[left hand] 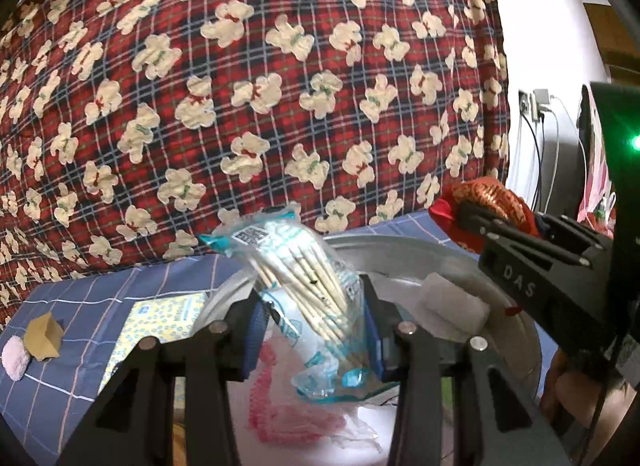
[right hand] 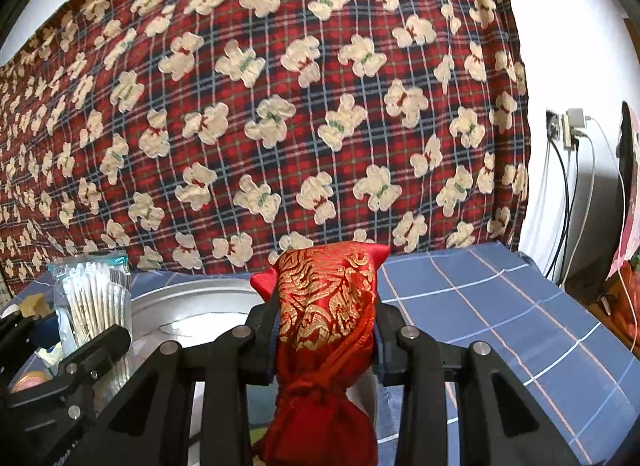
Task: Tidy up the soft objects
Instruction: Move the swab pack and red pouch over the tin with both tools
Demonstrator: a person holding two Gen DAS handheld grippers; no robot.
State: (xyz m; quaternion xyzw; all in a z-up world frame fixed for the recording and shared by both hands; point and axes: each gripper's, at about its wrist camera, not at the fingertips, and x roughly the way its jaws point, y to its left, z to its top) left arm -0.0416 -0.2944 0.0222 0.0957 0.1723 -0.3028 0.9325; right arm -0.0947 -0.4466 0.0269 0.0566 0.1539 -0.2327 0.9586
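**Two soft items in hand, several more waiting on the checked cloth**

Blue checked cloth (right hand: pixel 500 306) covered the work surface, with a red plaid blanket printed with cream bears (left hand: pixel 260 85) hanging behind it.

A clear plastic packet of cotton swabs with teal trim (left hand: pixel 304 270) stood between the fingers of the left gripper (left hand: pixel 310 330), whose jaws were closed narrowly on it, just above a round silver metal basin (left hand: pixel 400 250). A red and gold brocade drawstring pouch (right hand: pixel 328 306) was pinched in the right gripper (right hand: pixel 326 330), likewise closed to a narrow gap on the cloth, over the near edge of that basin.

Judging from this, sorting was under way but not finished: both held items hung over the basin and were not yet set down. Inside it lay one white foam block (left hand: pixel 452 306) and one crumpled clear bag with red print (left hand: pixel 296 406).

Left out on the cloth were one yellow-and-blue patterned flat packet (left hand: pixel 160 322), one tan folded paper piece (left hand: pixel 42 336) and one pink fluffy puff (left hand: pixel 16 358), the last two touching.

Count: one basin, two items held, two in the basin, three outside it.
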